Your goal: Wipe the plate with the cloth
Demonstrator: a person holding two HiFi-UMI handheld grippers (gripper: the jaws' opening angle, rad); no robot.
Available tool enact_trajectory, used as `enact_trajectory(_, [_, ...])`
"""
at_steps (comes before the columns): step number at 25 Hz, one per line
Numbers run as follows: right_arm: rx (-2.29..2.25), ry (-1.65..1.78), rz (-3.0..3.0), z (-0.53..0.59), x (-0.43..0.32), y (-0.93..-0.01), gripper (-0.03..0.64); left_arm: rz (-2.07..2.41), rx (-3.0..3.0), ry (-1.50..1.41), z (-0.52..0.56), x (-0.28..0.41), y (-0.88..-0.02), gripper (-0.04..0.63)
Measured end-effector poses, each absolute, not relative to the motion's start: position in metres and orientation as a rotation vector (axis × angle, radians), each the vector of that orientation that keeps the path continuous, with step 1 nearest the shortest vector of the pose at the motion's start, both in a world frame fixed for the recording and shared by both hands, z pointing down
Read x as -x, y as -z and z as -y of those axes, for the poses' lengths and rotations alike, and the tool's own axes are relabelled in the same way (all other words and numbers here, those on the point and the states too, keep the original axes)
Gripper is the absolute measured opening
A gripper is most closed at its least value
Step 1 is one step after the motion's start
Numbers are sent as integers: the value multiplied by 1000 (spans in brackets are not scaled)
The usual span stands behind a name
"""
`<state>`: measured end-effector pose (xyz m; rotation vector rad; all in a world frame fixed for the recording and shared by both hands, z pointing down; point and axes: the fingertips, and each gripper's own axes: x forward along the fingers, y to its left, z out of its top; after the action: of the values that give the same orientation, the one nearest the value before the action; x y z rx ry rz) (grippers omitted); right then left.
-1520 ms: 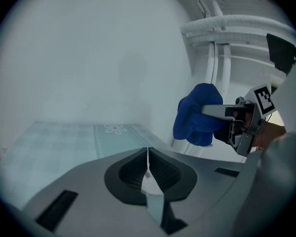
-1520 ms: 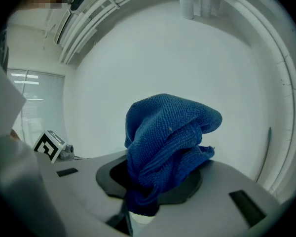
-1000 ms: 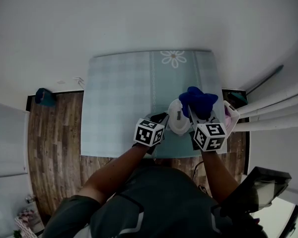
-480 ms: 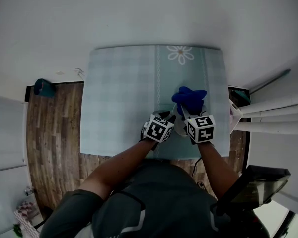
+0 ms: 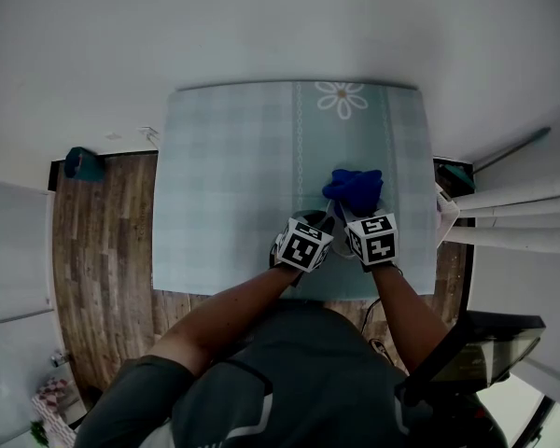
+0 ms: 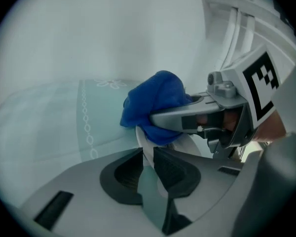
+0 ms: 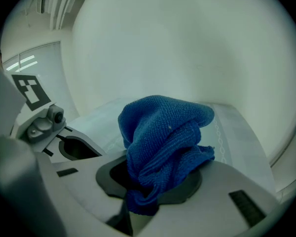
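Cloth [image 7: 163, 137] first: it is soft, light, looped stuff, bunched into a blue wad. Your right gripper [image 7: 149, 194] pinches its lower fold, and the rest stands up loose past the tips. A wad like that should give under pressure and follow a curve, but a loose corner can slip out, so the deep grip you have looks right.

The plate [image 6: 144, 149] is the opposite: white, thin, stiff and smooth. It is likely slippery at the rim and likely to chip if dropped. Your left gripper [image 6: 147, 168] has its jaws pressed on that rim, one pad on each face, and the plate stands on edge. That narrow hold is probably a weak one, so wiping hard far from the pads may twist it. I judge it safer to press lightly and work near the held side.

In the left gripper view the cloth sits against the plate's upper part, so the wipe seems under way.

From the head view both grippers are close together over the table's [image 5: 233, 175] near edge, right of its middle. Whether the plate touches the table I cannot tell.

The table has a pale blue checked cover with a daisy at the far edge. Beyond it is a plain white wall [image 5: 261, 26], and wood floor [image 5: 98, 250] lies off the left edge.
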<state>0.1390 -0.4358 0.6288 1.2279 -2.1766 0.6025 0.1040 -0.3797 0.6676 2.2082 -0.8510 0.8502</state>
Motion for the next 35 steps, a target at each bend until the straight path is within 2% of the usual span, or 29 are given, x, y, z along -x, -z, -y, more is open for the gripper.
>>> enact_trajectory(9, [-1225,-522,2120,433,-155,-630,100,879,-2190,-837,380,-104,-665,66])
enact_trajectory(19, [-1465,-548,2017,430,-221,-611,100,923,-2131,-815,373,-102,-666,64])
enact_trajectory(27, [-1164,-631,2175,410,-132,-617,100,907,-2122,-767,367,-102,-668,66])
enact_trajectory(35, [-1051,-570,2085,391,-154,-642,100,919,-2158,-770,368,-103,-664,66])
